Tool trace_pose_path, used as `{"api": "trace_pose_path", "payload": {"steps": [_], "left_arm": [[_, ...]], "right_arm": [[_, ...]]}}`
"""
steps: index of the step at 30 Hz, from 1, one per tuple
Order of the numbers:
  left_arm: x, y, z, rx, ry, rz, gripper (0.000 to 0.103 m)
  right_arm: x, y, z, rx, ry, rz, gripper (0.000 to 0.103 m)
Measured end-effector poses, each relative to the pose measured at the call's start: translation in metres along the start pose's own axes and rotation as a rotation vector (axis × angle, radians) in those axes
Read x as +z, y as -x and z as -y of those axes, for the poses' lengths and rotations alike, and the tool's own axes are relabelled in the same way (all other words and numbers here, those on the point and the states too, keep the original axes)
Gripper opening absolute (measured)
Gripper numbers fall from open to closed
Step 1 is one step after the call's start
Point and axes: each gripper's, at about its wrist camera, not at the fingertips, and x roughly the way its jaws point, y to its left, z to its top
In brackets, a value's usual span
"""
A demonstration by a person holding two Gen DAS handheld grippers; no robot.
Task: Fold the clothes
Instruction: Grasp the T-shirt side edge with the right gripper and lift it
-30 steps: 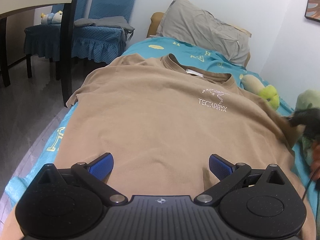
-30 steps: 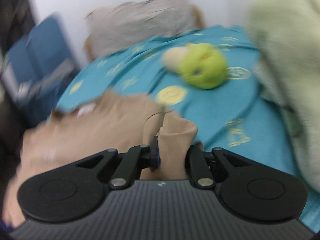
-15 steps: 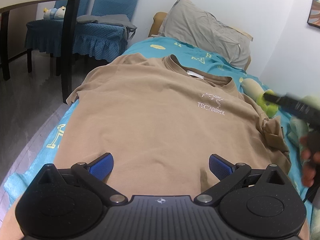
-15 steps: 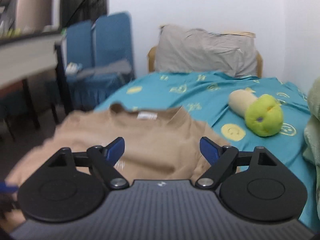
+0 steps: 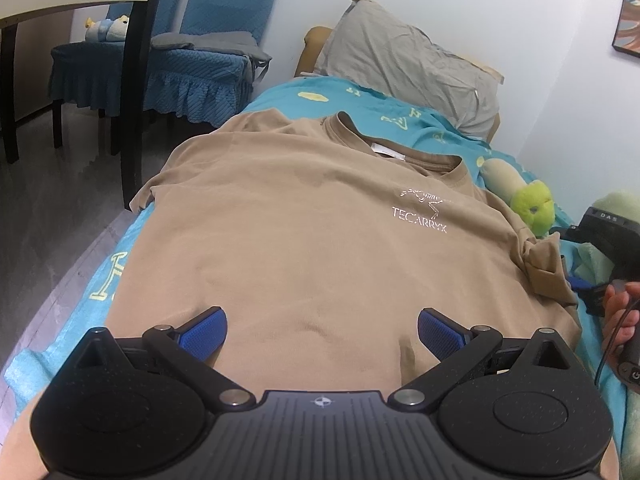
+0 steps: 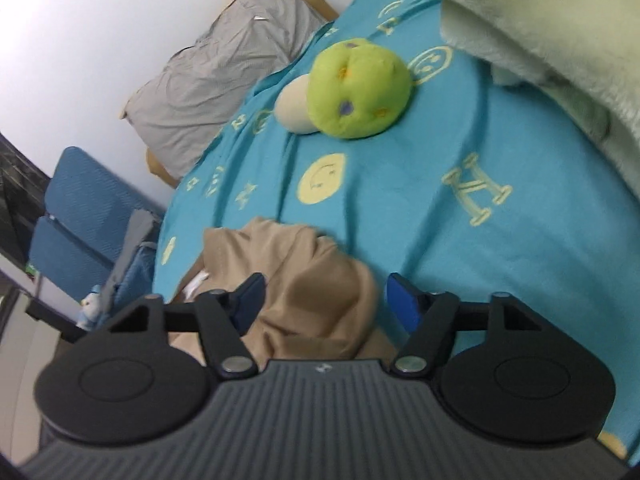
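A tan T-shirt (image 5: 304, 216) with a white chest logo lies front up on the teal bedsheet (image 5: 404, 120). My left gripper (image 5: 320, 328) hovers open over the shirt's lower part, with nothing between its blue pads. The shirt's right sleeve (image 5: 544, 264) is bunched up at the shirt's right edge. In the right wrist view that bunched sleeve (image 6: 316, 272) sits between the blue pads of my right gripper (image 6: 326, 304). Its jaws are closing, with gaps still showing beside the cloth. A hand (image 5: 624, 320) holds the right gripper's black body (image 5: 608, 236) at the right edge.
A grey pillow (image 5: 408, 56) leans at the bed's head. A green and cream plush toy (image 6: 360, 88) lies beyond the sleeve, and a pale green blanket (image 6: 560, 28) lies to the right. Blue-covered chairs (image 5: 192, 68) and a dark table leg (image 5: 134, 80) stand on the floor to the left.
The right gripper let go of the sleeve it was shut on, opened wide, rolled, and now sits around the bunched sleeve with narrower jaws. The left gripper stayed put.
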Motion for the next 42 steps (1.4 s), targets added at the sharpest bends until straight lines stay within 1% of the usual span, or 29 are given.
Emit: {"api": "trace_pose_path", "payload": {"steps": [1, 2, 4, 7, 9, 11, 12, 14, 15, 16, 18, 19, 20, 22, 23, 26, 29, 33, 36, 39, 42], "left_arm": [[0.0, 0.0, 0.0, 0.0, -0.002, 0.0, 0.103], [0.0, -0.001, 0.001, 0.001, -0.005, 0.0, 0.103], [-0.001, 0.0, 0.001, 0.0, -0.007, -0.001, 0.103], [0.0, 0.0, 0.001, -0.005, -0.001, -0.001, 0.103], [0.0, 0.001, 0.001, -0.006, 0.001, -0.002, 0.102], [-0.001, 0.001, 0.001, -0.005, -0.002, -0.001, 0.102], [-0.001, 0.001, 0.001, -0.005, -0.003, -0.001, 0.102], [-0.001, 0.001, 0.001, -0.004, -0.006, -0.001, 0.102], [-0.001, 0.001, 0.001, -0.003, -0.007, -0.001, 0.102], [-0.001, 0.001, 0.001, -0.004, -0.008, 0.0, 0.102], [-0.001, 0.0, 0.002, -0.005, -0.01, 0.002, 0.102], [0.0, 0.0, 0.002, -0.004, -0.011, 0.002, 0.102], [0.0, 0.001, 0.002, -0.005, -0.01, 0.003, 0.101], [0.001, 0.001, 0.001, -0.01, -0.002, 0.006, 0.1], [0.002, 0.001, 0.001, -0.013, 0.003, 0.009, 0.1], [0.006, 0.004, -0.001, -0.018, 0.024, 0.027, 0.099], [0.011, 0.009, -0.003, -0.026, 0.043, 0.055, 0.099], [0.02, 0.016, -0.008, -0.027, 0.065, 0.091, 0.099], [0.029, 0.024, -0.011, -0.016, 0.063, 0.132, 0.099], [0.038, 0.032, -0.016, 0.011, 0.056, 0.178, 0.099], [0.044, 0.034, -0.022, 0.073, 0.033, 0.207, 0.099]], "right_arm": [[0.0, 0.002, -0.008, 0.003, 0.03, 0.0, 0.063], [0.0, 0.003, -0.017, -0.003, 0.079, -0.001, 0.051], [-0.004, 0.002, -0.034, -0.024, 0.18, -0.006, 0.039], [-0.007, 0.0, -0.044, -0.044, 0.248, -0.062, 0.039], [-0.011, -0.006, -0.045, -0.088, 0.283, -0.108, 0.04], [-0.015, -0.012, -0.044, -0.148, 0.324, -0.14, 0.045], [-0.017, -0.015, -0.043, -0.155, 0.351, -0.156, 0.047], [-0.022, -0.019, -0.042, -0.16, 0.404, -0.187, 0.059], [-0.024, -0.02, -0.042, -0.149, 0.43, -0.199, 0.059], [-0.026, -0.02, -0.042, -0.142, 0.454, -0.197, 0.059], [-0.029, -0.016, -0.042, -0.147, 0.492, -0.154, 0.056], [-0.028, -0.015, -0.041, -0.155, 0.484, -0.137, 0.03], [-0.026, -0.013, -0.041, -0.163, 0.464, -0.126, 0.011], [-0.023, -0.01, -0.041, -0.179, 0.423, -0.104, 0.011], [-0.02, -0.007, -0.043, -0.18, 0.408, -0.077, 0.01], [-0.007, 0.013, -0.057, -0.134, 0.375, 0.044, 0.01], [0.009, 0.031, -0.074, -0.075, 0.334, 0.124, 0.01], [0.028, 0.037, -0.102, 0.002, 0.3, 0.15, 0.01], [0.027, 0.023, -0.138, 0.073, 0.319, 0.153, 0.01], [0.008, -0.006, -0.181, 0.134, 0.372, 0.119, 0.01], [-0.024, -0.043, -0.217, 0.189, 0.436, 0.082, 0.01]]}}
